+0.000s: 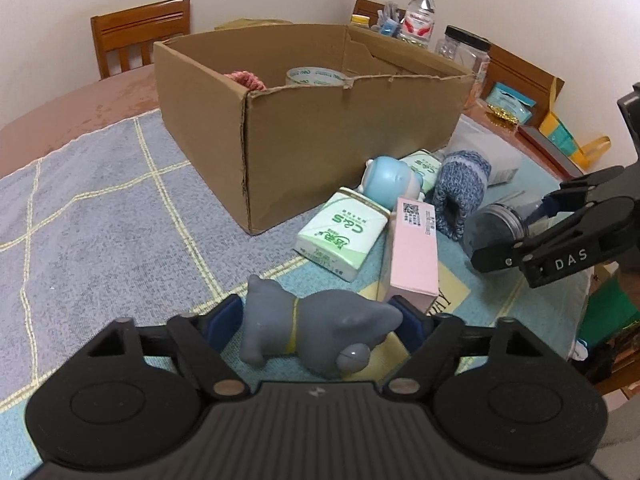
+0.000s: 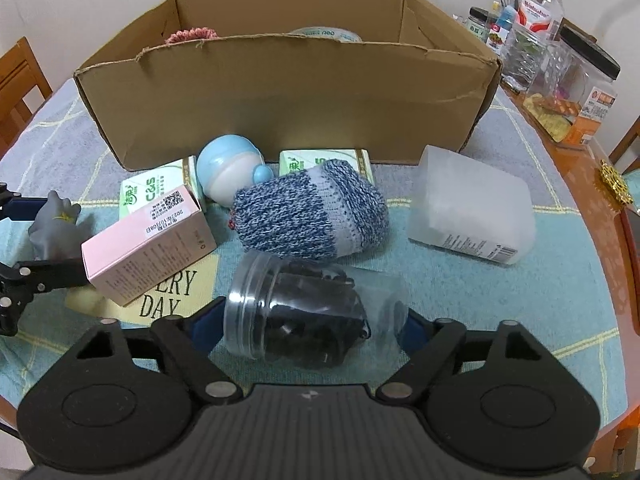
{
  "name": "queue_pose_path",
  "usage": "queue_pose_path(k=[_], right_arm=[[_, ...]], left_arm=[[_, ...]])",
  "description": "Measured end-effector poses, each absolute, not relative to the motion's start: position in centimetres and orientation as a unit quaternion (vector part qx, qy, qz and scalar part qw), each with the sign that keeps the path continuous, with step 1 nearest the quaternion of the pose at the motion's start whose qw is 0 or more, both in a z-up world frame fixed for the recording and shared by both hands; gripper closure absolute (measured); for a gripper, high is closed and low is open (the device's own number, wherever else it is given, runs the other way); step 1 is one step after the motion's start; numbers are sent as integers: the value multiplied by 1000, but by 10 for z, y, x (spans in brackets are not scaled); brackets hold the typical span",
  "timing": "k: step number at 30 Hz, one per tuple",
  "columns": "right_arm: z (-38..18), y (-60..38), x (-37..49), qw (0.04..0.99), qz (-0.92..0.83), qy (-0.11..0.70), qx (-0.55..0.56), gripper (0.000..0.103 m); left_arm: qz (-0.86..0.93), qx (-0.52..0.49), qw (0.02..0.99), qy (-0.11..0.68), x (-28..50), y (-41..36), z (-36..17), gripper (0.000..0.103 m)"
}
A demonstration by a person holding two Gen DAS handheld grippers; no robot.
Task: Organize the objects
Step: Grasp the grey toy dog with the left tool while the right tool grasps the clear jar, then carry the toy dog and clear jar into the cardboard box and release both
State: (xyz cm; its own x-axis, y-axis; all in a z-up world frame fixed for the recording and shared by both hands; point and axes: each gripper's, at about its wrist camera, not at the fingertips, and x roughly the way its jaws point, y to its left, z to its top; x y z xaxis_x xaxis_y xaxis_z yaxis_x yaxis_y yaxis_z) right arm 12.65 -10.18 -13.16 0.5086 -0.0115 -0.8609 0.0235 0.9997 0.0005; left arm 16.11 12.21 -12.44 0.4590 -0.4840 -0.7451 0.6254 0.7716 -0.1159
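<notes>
The cardboard box stands open-topped at the far middle of the table, on the checked cloth; its near wall has a ragged, torn top edge. Inside it, one pink knitted piece and one roll of tape show above the rim.

Just in front of the near wall lies a tight cluster: two green tissue packs, one blue-and-white round toy, one blue knitted sock, one pink carton and one frosted plastic box to the right. The sock touches the toy; the pink carton leans on the left tissue pack.

The right gripper has its jaws clenched on a clear jar lying on its side, dark contents inside, near the sock. The left gripper grasps a grey toy animal at the near left of the cluster, just beside the pink carton.

Open cloth lies to the left of the box and along the near edge. The right table edge is crowded: one water bottle, several small bottles and one black-lidded clear container. Two wooden chairs stand behind the table in the left wrist view.
</notes>
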Motion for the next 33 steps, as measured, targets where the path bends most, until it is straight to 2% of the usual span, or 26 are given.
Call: queue_pose_path(k=[4, 13, 23, 33], right_arm=[[-131, -104, 128, 866, -5, 499, 7, 22], [-117, -109, 130, 861, 20, 508, 6, 23], [-70, -114, 131, 863, 73, 499, -24, 23], [-20, -110, 153, 877, 121, 464, -39, 23]], left_arm=[[-324, 84, 849, 410, 162, 120, -124, 30], [-310, 101, 846, 422, 161, 123, -109, 31], [-307, 106, 841, 432, 167, 122, -57, 31], [-306, 126, 855, 398, 201, 99, 6, 31]])
